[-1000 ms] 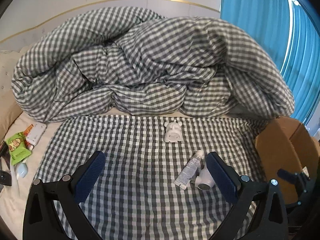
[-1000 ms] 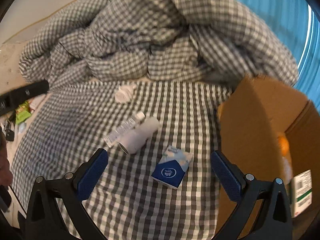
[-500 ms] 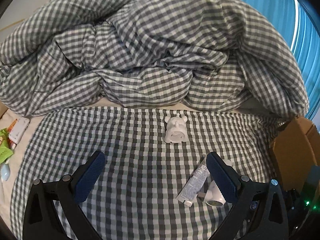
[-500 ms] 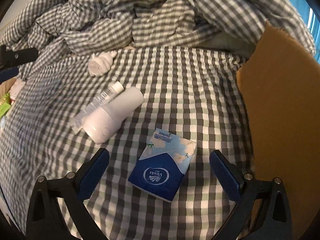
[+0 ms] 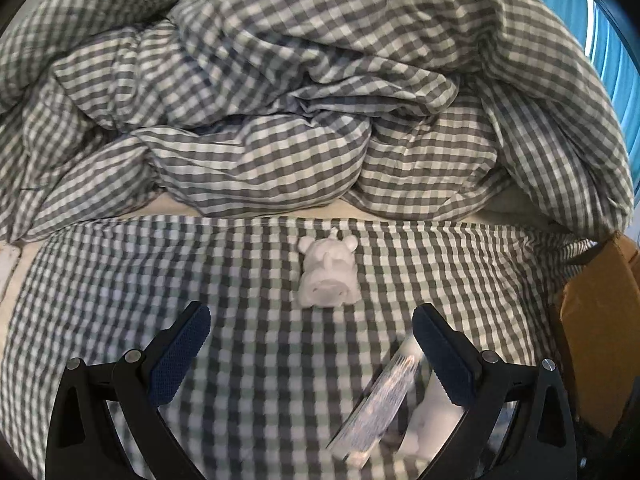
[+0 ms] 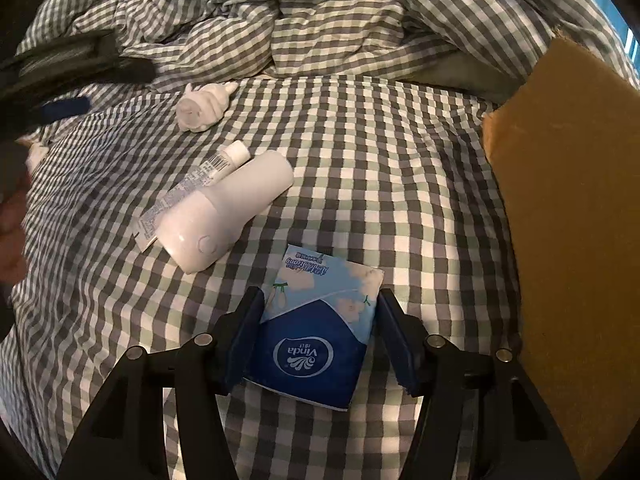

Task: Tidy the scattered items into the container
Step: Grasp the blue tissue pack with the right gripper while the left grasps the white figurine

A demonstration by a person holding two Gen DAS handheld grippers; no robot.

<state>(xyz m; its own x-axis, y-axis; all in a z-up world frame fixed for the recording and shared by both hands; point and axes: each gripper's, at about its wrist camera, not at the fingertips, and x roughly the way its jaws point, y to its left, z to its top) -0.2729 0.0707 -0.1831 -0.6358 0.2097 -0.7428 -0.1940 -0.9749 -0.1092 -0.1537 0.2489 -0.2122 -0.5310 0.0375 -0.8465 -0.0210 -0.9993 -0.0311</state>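
Observation:
My right gripper [image 6: 318, 334] is closed around a blue Vinda tissue pack [image 6: 316, 336] lying on the checked sheet; both pads touch its sides. A white handheld device [image 6: 228, 216] and a small tube [image 6: 192, 188] lie side by side to the upper left, with a white animal figurine [image 6: 204, 106] beyond. The cardboard box [image 6: 568, 208] stands at the right. My left gripper [image 5: 312, 344] is open and empty above the sheet, the figurine [image 5: 328, 276] just ahead of it, the tube [image 5: 384, 400] and device [image 5: 432, 424] by its right finger.
A bunched checked duvet [image 5: 280, 100] fills the back of the bed. The box edge [image 5: 600, 320] shows at the right of the left wrist view. Blue curtains [image 5: 608, 40] hang at the far right. The left gripper shows blurred at the left of the right wrist view [image 6: 64, 80].
My right gripper dropped toward the tissue pack and its fingers closed onto its sides. My left gripper moved forward toward the figurine, staying open.

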